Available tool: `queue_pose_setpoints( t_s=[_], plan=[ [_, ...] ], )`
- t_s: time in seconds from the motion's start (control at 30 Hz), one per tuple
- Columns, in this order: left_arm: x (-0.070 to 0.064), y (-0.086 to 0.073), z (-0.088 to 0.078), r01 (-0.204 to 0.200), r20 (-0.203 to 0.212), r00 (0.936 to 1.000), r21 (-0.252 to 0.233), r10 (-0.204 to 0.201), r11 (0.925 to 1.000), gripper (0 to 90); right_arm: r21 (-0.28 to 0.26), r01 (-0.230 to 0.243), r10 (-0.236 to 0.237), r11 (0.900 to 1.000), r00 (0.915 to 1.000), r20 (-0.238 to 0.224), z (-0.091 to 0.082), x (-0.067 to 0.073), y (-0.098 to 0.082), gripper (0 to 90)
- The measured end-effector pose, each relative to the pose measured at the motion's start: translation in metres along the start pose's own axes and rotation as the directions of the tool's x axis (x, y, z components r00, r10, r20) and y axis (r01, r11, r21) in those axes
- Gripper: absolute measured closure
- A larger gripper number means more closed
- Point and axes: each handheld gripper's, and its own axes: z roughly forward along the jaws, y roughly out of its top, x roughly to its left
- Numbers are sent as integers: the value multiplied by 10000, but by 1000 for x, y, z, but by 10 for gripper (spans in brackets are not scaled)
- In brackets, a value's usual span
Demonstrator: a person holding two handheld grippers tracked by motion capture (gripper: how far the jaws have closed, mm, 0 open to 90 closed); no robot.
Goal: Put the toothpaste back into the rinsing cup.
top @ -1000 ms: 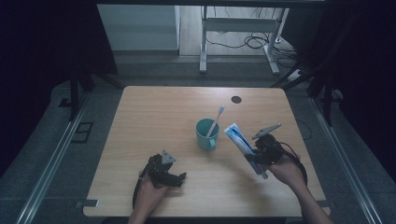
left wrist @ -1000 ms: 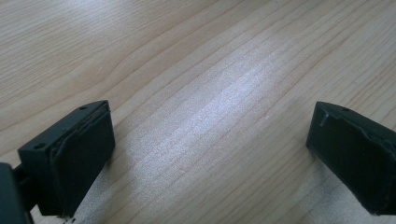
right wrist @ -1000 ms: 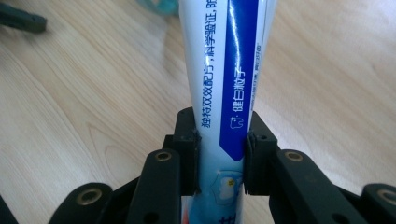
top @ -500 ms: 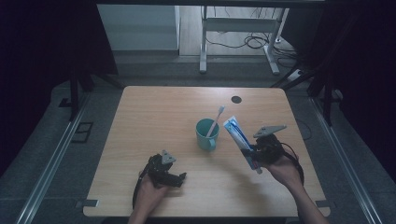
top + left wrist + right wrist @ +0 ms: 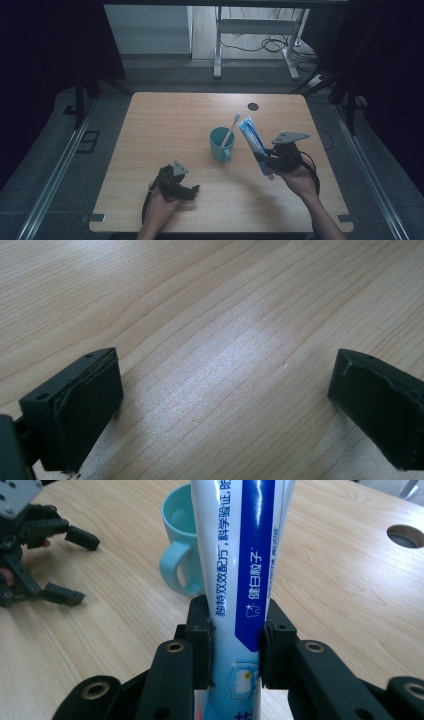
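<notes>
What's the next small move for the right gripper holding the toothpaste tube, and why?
Probably carry the white-and-blue toothpaste tube a little leftward, over the teal mug, then lower it in. The right gripper is clamped on the tube beside the mug, which already holds a white toothbrush; the left gripper rests open on the wooden table.

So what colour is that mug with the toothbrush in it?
Teal, a blue-green; the mug shows best in the high view.
</notes>
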Motion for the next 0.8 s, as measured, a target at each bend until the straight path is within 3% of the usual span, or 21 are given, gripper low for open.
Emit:
queue_pose_setpoints(
  t_s=[0.8],
  plan=[
    [0, 0, 0, 6, 3, 10000, -4, -6, 10000, 12, -882, -129, 112, 9960, 9997, -197, 21, 10, 29, 710]
  ],
)
